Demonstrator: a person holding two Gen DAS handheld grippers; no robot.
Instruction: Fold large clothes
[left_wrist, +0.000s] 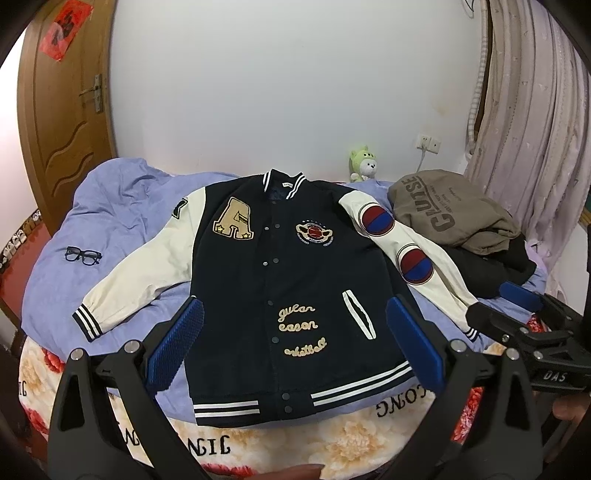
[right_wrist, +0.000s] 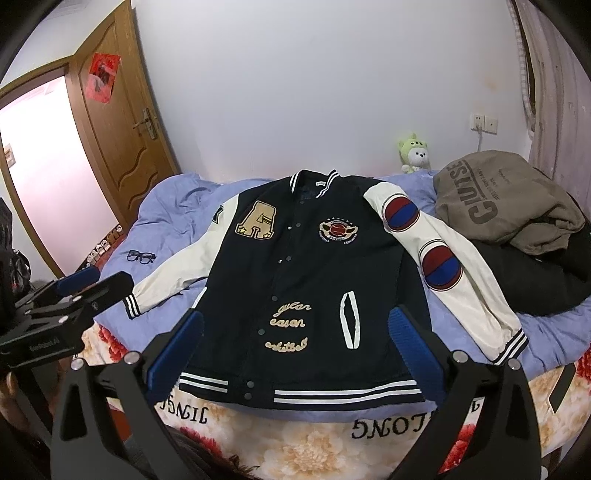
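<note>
Left wrist: both claws (left_wrist: 295, 345) (right_wrist: 295, 347) wide open, empty, above jacket (left_wrist: 295, 266).

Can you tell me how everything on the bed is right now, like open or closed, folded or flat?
varsity jacket: spread flat, front up, snapped shut, sleeves out, not folded.
glasses: lying on the blue sheet, arms folded in.
olive sweatshirt: crumpled in a heap on dark clothes.
plush toy: upright against the wall.
door: open.
left gripper: open, holding nothing.
right gripper: open, holding nothing.
</note>
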